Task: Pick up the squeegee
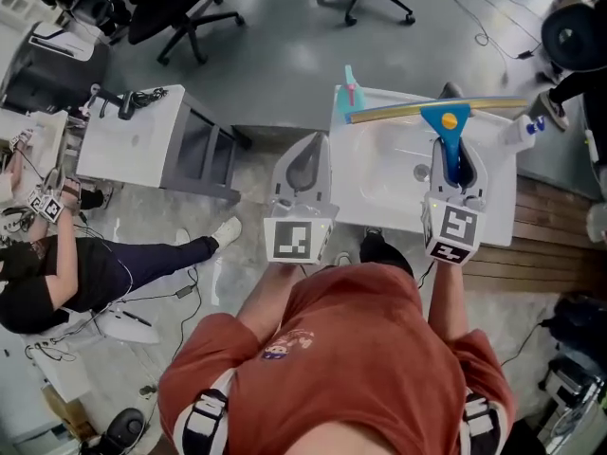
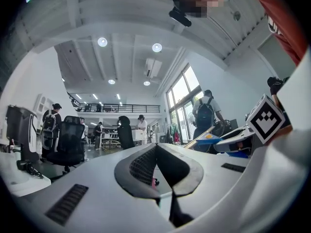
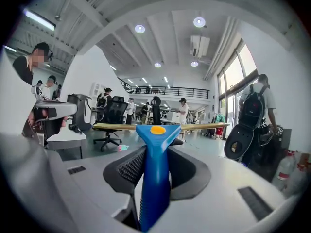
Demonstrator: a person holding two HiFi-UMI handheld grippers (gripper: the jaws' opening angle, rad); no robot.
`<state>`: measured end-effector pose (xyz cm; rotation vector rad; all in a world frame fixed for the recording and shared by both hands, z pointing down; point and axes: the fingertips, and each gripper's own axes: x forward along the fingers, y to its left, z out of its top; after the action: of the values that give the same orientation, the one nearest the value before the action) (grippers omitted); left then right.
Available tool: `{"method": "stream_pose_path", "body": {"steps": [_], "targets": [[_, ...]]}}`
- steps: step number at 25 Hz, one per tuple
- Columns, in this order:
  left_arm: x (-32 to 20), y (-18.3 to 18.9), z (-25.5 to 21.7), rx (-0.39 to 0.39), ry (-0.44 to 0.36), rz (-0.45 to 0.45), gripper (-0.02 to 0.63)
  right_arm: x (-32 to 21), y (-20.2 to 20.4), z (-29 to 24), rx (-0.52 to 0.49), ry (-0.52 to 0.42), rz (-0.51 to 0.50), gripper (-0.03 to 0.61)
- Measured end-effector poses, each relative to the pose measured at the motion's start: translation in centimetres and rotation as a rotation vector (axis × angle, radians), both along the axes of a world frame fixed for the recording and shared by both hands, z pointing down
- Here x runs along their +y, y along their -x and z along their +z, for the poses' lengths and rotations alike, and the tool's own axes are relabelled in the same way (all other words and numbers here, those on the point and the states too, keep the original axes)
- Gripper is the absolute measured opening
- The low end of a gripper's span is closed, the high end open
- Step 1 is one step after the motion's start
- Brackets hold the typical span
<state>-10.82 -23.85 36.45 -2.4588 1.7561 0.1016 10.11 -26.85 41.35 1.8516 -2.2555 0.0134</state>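
The squeegee (image 1: 446,112) has a blue handle, an orange dot and a long yellowish blade. It hangs level above a white washbasin (image 1: 379,192). My right gripper (image 1: 454,167) is shut on the handle. In the right gripper view the blue squeegee handle (image 3: 154,178) stands upright between the dark pads, with the blade crossing in front. To the left of the basin, my left gripper (image 1: 303,162) is shut with nothing in it. In its own view the left gripper (image 2: 156,149) has its tips together and points out into the room.
A teal holder (image 1: 351,87) and a white bottle (image 1: 524,129) stand at the basin's back edge. A second white unit (image 1: 128,140) stands at the left, where a person (image 1: 85,268) sits on the floor. Office chairs (image 1: 185,12) are behind. Wooden decking (image 1: 541,245) lies to the right.
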Motion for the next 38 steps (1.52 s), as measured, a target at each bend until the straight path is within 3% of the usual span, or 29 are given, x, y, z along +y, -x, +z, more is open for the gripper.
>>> {"method": "stream_pose_path", "body": {"steps": [21,28,38], "targets": [[-4.5,-3.8,-4.4,-0.022,-0.121,0.039,0.018,0.4,-10.7,-9.0,-0.111,-0.31,0.229,0.14],[-5.2,-4.6,-6.5,-0.018,-0.163,0.041,0.018,0.4,-12.1,-10.7,-0.115,-0.353,0.245,0.14],[-5.3,-4.5,-6.6,-0.018,-0.168,0.04,0.018,-0.1,-11.3,-10.4,-0.114,-0.345,0.229,0.14]]}}
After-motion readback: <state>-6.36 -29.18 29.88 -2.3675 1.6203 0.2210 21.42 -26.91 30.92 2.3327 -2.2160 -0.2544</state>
